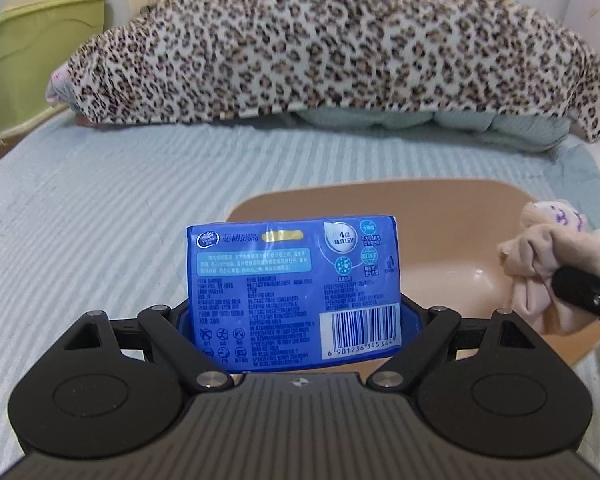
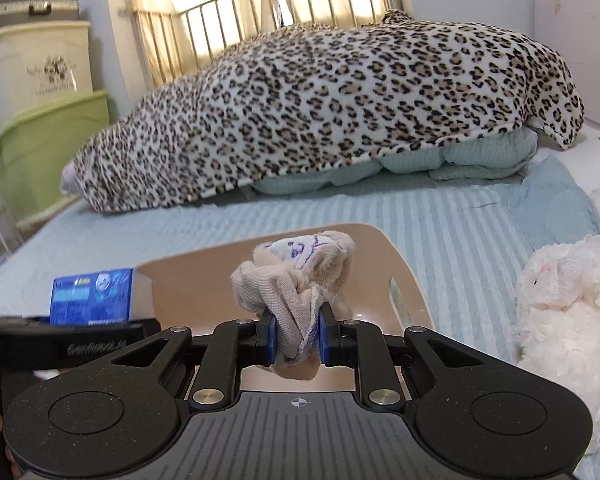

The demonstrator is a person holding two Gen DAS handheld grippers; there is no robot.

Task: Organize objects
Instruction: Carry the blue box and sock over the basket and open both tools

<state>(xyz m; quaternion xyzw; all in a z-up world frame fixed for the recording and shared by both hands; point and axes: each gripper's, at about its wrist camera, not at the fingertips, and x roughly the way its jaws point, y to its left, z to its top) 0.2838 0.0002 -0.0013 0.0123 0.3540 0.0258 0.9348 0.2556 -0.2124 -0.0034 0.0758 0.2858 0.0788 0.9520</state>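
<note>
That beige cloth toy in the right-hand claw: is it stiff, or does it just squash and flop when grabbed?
Probably soft: the cloth toy bunches into folds where the right gripper pinches it, with the jaws nearly together. It looks light too, since a narrow pinch seems to hold it over the tray. Once released, it would likely slump rather than roll.

I am holding a blue tissue pack [image 1: 294,292] upright between my left gripper [image 1: 296,320] fingers, above the near rim of a tan plastic basin [image 1: 440,216] that is sitting on the striped bedsheet [image 1: 100,220]. At the right edge, my right gripper [image 1: 588,292] is pinching what is probably a beige sock bundle [image 1: 548,256]. A leopard-print blanket [image 1: 332,48] is lying beyond.
</note>
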